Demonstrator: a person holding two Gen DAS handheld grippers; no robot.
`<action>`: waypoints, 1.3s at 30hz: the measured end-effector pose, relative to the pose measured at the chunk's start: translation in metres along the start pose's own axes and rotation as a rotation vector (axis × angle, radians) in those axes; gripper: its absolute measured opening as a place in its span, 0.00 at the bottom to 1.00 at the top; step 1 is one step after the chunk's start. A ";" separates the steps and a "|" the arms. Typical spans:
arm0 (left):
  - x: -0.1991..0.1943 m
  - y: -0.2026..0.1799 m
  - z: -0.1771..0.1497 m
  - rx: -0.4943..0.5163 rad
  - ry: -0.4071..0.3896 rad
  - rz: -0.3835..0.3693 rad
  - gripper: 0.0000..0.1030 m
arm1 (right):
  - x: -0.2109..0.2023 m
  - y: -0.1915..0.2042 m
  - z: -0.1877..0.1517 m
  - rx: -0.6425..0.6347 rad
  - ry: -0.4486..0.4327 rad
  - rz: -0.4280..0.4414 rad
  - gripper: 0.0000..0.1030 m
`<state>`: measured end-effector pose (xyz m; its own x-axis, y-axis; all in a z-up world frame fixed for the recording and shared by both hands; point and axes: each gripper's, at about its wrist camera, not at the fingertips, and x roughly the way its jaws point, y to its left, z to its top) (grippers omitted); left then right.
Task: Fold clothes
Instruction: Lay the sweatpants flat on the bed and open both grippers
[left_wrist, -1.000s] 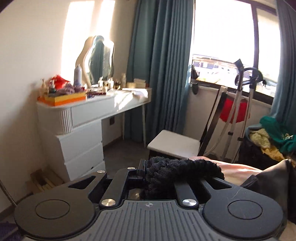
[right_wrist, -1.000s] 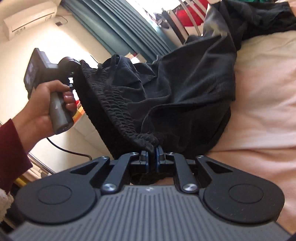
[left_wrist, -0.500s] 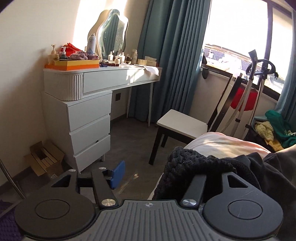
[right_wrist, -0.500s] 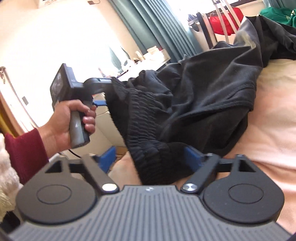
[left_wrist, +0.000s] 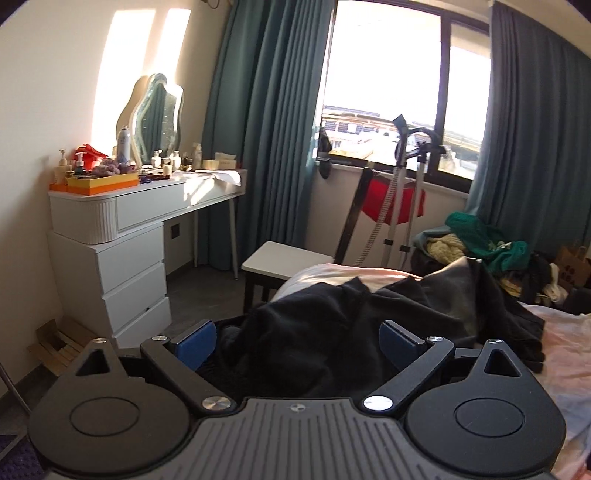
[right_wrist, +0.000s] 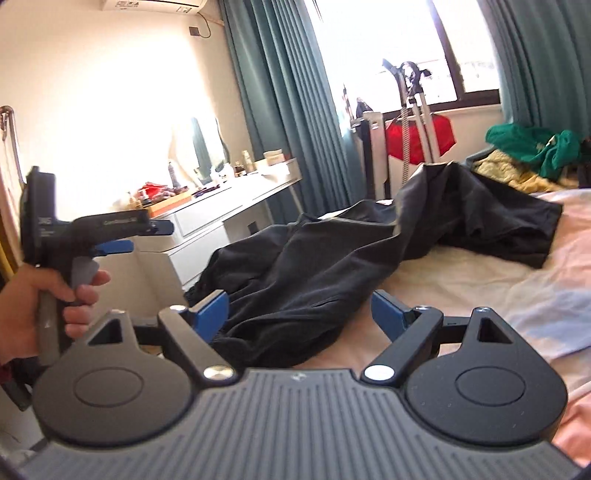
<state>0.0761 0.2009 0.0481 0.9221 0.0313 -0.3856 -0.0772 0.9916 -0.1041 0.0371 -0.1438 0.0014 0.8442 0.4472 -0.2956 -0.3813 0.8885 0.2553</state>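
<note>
Black pants (right_wrist: 354, 254) lie crumpled across the pink bed (right_wrist: 491, 284), their waistband end near me and the legs stretching toward the window. In the left wrist view the same black pants (left_wrist: 332, 325) bunch up just beyond my left gripper (left_wrist: 295, 338), which is open with its blue pads wide apart. My right gripper (right_wrist: 299, 310) is open too, its pads on either side of the near edge of the cloth without pinching it. A hand holds the left gripper (right_wrist: 147, 234) in the air at the left of the right wrist view.
A white dressing table (left_wrist: 144, 218) with a mirror and bottles stands at the left. A white chair (left_wrist: 284, 262) sits by the bed's corner. A garment steamer stand (left_wrist: 406, 184) is by the window. A pile of green and yellow clothes (left_wrist: 476, 240) lies at the far right.
Both grippers held the pants' waistband up a second ago. Both have opened and pulled back, and the pants have dropped onto the bed.
</note>
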 end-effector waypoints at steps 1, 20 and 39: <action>-0.007 -0.020 -0.005 0.006 0.001 -0.031 0.94 | -0.003 -0.011 0.002 -0.013 -0.009 -0.024 0.83; 0.004 -0.177 -0.126 0.129 0.017 -0.237 0.94 | -0.037 -0.138 -0.015 0.100 -0.097 -0.302 0.83; 0.020 -0.174 -0.145 0.198 0.051 -0.169 0.94 | -0.042 -0.132 -0.017 0.068 -0.114 -0.359 0.83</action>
<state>0.0530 0.0110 -0.0749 0.8950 -0.1380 -0.4241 0.1565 0.9876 0.0090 0.0452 -0.2783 -0.0355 0.9574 0.0911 -0.2739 -0.0312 0.9759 0.2158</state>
